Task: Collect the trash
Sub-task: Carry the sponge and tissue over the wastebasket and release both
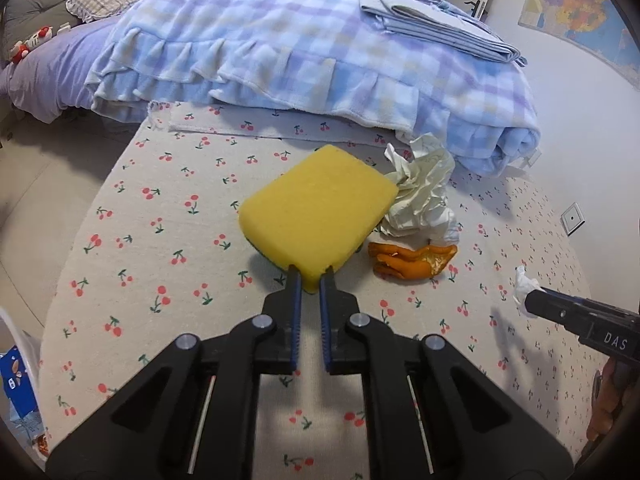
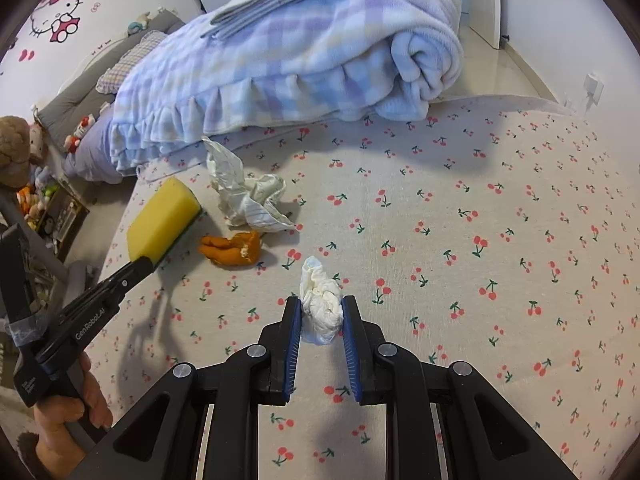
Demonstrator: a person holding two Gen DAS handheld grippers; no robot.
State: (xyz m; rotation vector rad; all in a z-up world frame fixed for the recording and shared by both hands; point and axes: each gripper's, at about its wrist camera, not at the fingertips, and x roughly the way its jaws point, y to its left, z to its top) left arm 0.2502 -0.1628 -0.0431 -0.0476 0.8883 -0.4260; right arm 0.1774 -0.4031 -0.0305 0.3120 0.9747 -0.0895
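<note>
My left gripper [image 1: 311, 271] is shut on the near edge of a yellow sponge [image 1: 318, 210] with a green underside, held over the cherry-print bed sheet [image 1: 168, 208]. The sponge also shows in the right wrist view [image 2: 162, 220], with the left gripper [image 2: 145, 261] clamped on it. My right gripper [image 2: 320, 304] is shut on a small crumpled white tissue [image 2: 322, 306]; it also shows in the left wrist view [image 1: 524, 286]. A crumpled white paper [image 1: 424, 196] [image 2: 248, 196] and an orange peel [image 1: 412, 258] [image 2: 232, 248] lie on the sheet beyond the sponge.
A folded blue-and-purple checked blanket [image 1: 304, 52] [image 2: 304, 52] lies at the back of the bed, with folded grey cloth [image 1: 436, 20] on top. Pillows and plush toys [image 2: 76, 136] lie at the far left. A toy box [image 2: 44, 204] stands on the floor beside the bed.
</note>
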